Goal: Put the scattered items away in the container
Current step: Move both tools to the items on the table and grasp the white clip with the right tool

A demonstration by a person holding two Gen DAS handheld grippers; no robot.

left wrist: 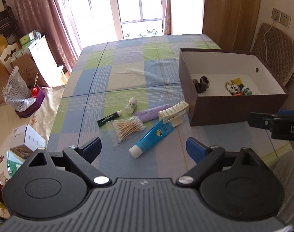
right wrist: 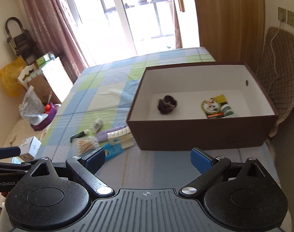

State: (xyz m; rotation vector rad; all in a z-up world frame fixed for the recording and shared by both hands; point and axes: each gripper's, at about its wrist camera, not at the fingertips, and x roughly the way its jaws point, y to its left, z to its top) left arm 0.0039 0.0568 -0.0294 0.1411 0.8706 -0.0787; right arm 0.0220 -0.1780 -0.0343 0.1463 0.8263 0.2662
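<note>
A brown box (left wrist: 237,109) (right wrist: 201,133) with a white inside stands on the right of the table. It holds a dark scrunchie (left wrist: 201,84) (right wrist: 167,104), a yellow-green packet (left wrist: 234,87) (right wrist: 214,106) and a small green-capped jar (left wrist: 246,91) (right wrist: 227,109). Left of the box lie a blue tube (left wrist: 152,138) (right wrist: 113,150), a bag of cotton swabs (left wrist: 127,128) (right wrist: 87,145), a cream comb-like clip (left wrist: 174,114) (right wrist: 120,137), a lilac tube (left wrist: 150,113) (right wrist: 104,135), a white bottle (left wrist: 131,105) (right wrist: 96,125) and a dark green tube (left wrist: 109,118) (right wrist: 79,135). My left gripper (left wrist: 143,150) is open just short of the blue tube. My right gripper (right wrist: 147,162) is open before the box.
The checked tablecloth (left wrist: 127,73) covers the table. The right gripper's body (left wrist: 278,123) pokes in at the right edge. A padded chair (left wrist: 276,54) stands behind the box. Boxes and bags (left wrist: 25,89) crowd the floor at the left.
</note>
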